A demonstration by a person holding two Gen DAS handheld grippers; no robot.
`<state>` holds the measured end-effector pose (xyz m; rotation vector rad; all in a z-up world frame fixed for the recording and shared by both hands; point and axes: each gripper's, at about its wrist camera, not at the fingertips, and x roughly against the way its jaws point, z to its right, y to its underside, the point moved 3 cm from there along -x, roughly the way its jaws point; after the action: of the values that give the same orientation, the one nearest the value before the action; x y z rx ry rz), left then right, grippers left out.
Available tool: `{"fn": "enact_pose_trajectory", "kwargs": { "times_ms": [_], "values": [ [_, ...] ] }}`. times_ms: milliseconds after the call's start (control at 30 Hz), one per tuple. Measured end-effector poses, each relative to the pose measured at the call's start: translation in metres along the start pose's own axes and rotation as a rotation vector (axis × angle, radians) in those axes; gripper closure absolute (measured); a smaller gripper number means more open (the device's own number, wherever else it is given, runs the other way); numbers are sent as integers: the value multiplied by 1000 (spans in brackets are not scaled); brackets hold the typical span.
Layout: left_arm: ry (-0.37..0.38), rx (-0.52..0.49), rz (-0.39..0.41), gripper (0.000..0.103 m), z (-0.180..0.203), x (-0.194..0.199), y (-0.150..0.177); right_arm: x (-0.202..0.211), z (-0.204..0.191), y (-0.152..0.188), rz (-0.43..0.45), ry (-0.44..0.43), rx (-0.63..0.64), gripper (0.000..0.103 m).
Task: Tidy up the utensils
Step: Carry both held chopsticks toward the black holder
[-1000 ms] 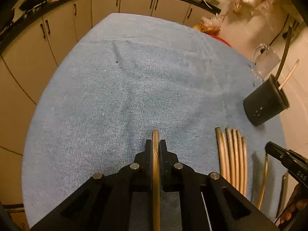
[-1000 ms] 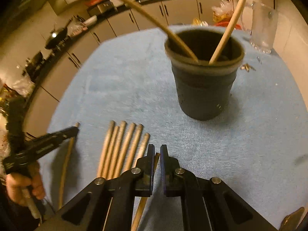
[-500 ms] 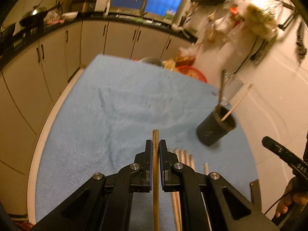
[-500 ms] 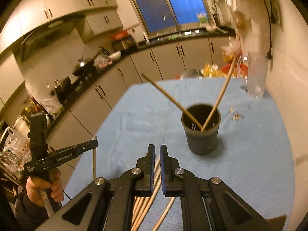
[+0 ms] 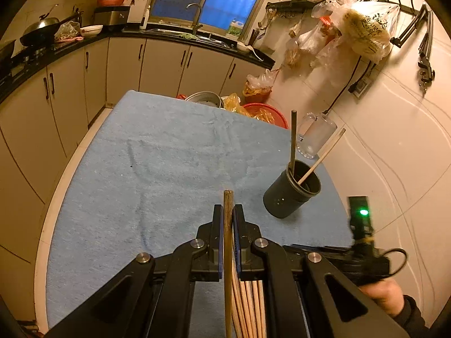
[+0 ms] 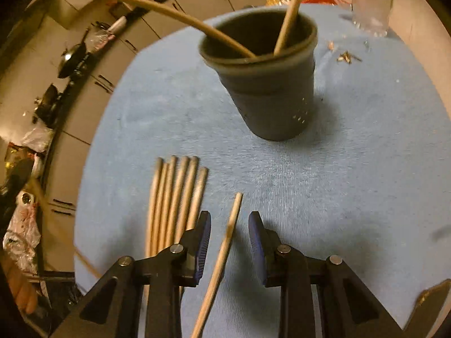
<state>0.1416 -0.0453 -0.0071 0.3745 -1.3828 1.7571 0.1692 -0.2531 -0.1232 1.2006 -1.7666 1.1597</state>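
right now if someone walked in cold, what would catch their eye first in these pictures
Probably the dark cup standing on the blue cloth, with two chopsticks leaning out of it. Next, the left tool shut on a single chopstick raised above the table. Then the right tool, open around a loose chopstick on the cloth, beside a neat row of chopsticks.
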Motion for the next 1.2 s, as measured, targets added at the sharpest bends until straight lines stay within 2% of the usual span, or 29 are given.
{"fn": "enact_pose_trajectory", "kwargs": {
  "times_ms": [267, 400, 467, 633, 900, 1200],
  "values": [
    [7, 3, 3, 97, 0, 0, 0, -23, -6, -10, -38, 59, 10, 85],
    [11, 5, 3, 97, 1, -1, 0, -27, -20, -7, -16, 176, 121, 93],
    [14, 4, 6, 97, 2, 2, 0, -26, -22, -4, 1, 192, 151, 96],
    [16, -5, 20, 97, 5, 10, -2, 1, -27, 2, 79, 110, 158, 97],
    [33, -38, 51, 97, 23, 28, -6, 84, -40, 17, 241, 3, 214, 97],
    [54, -83, 93, 97, 48, 47, -13, 171, -55, 33, 420, -45, 269, 97]
  ]
}}
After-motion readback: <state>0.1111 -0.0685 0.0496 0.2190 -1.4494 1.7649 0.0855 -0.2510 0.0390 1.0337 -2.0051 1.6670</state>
